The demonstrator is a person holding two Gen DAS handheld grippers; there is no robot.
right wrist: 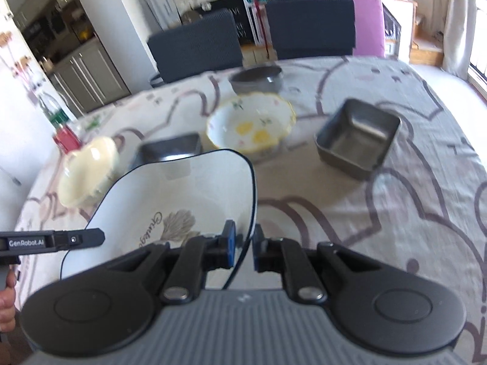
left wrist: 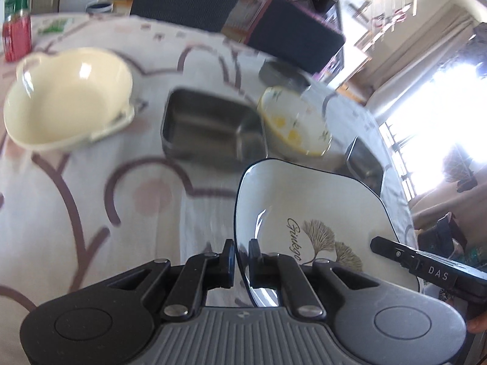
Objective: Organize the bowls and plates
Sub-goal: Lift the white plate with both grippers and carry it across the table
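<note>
A white square plate (left wrist: 307,206) with a dark rim and a ginkgo print is held above the table by both grippers. My left gripper (left wrist: 242,255) is shut on the plate's left rim. My right gripper (right wrist: 243,245) is shut on the right rim of the same plate (right wrist: 170,194). Beyond it on the tablecloth stand a cream bowl (left wrist: 67,97), a steel square tin (left wrist: 210,124), a flowered bowl with a yellow rim (left wrist: 293,121) and a grey bowl (left wrist: 283,74). In the right wrist view a second steel tin (right wrist: 357,138) sits to the right.
The round table wears a white cloth with brown line drawings (right wrist: 395,213). A red can (left wrist: 16,38) stands at the far left edge. Two dark chairs (right wrist: 194,45) are pushed in at the far side. A hand (right wrist: 6,304) grips the left tool's handle.
</note>
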